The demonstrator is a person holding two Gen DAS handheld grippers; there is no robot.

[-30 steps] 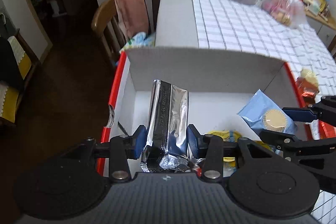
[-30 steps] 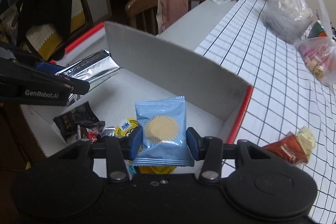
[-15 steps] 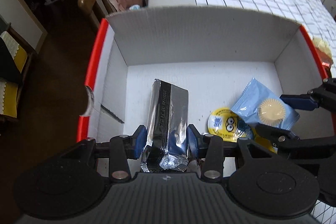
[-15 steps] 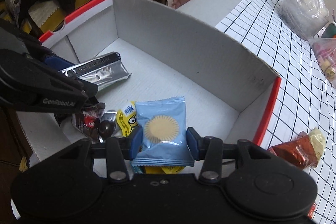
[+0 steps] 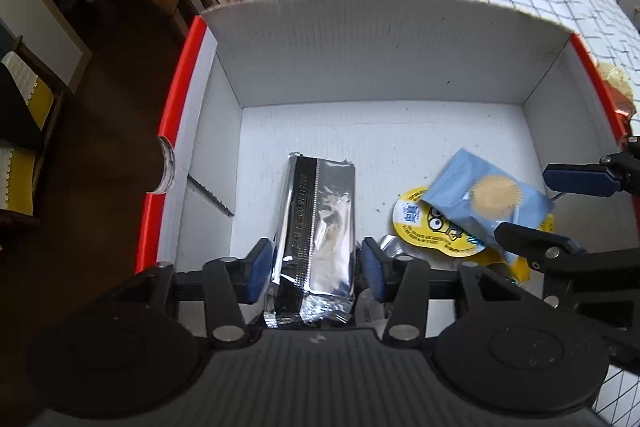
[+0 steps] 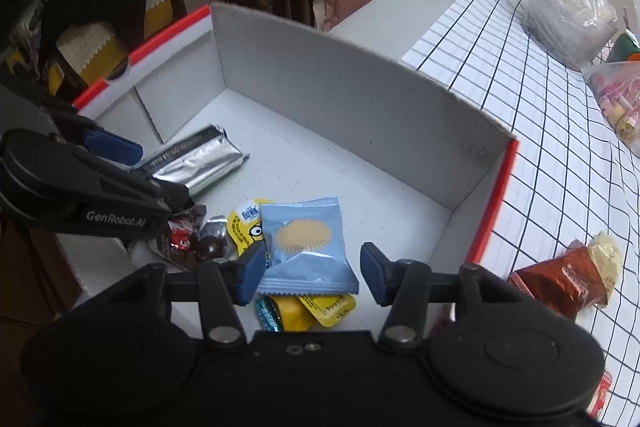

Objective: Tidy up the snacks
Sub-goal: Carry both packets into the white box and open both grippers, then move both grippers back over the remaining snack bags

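My left gripper (image 5: 316, 263) has its jaws opening around the silver foil packet (image 5: 318, 227), which lies on the floor of the white cardboard box (image 5: 380, 39) with its long axis running straight ahead between the pads, so I judge the way out is straight up. My right gripper (image 6: 314, 273) is opening too, its jaws apart, the blue cookie packet (image 6: 306, 247) resting between them on the yellow snacks (image 6: 316, 309).
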